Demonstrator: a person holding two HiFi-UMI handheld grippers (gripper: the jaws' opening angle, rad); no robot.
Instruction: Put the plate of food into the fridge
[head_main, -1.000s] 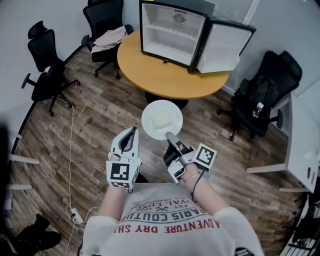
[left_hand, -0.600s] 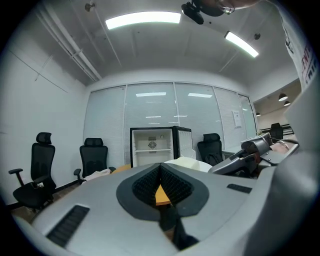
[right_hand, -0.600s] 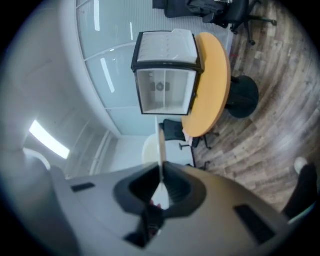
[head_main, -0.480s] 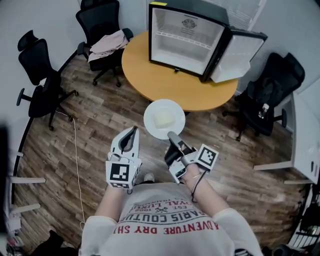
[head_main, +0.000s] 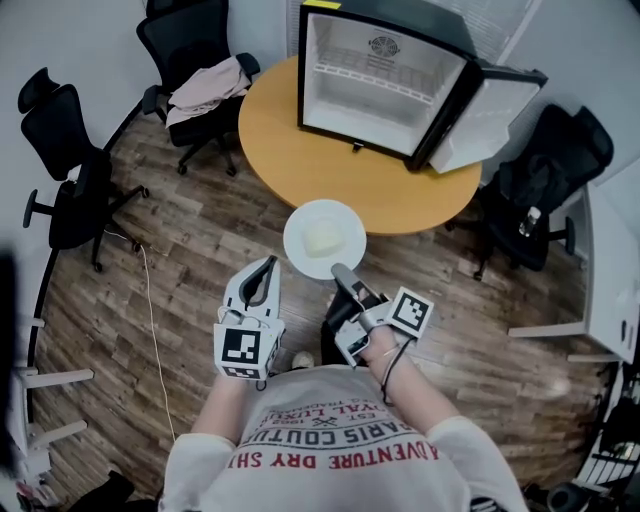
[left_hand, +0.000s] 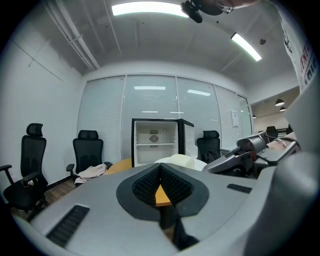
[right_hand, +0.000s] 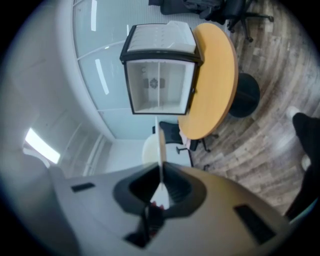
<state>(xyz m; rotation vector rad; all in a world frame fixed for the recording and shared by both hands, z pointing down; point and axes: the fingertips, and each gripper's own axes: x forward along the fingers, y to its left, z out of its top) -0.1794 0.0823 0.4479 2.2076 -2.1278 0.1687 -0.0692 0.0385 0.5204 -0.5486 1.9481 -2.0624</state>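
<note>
The right gripper (head_main: 343, 272) is pinching the near rim of the plate (head_main: 298, 226) with its jaws almost closed. It is carrying the plate flat just ahead of itself, likely so the pale food (head_main: 324, 238) isn't sliding off. The round plate is showing no long axis. It is facing up, with its far edge toward the open fridge (head_main: 385, 85) well ahead. The left gripper (head_main: 262, 268) alongside is closed and gripping nothing.

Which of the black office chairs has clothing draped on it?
The chair beside the round table's left edge: a pale garment lies over its seat.
</note>
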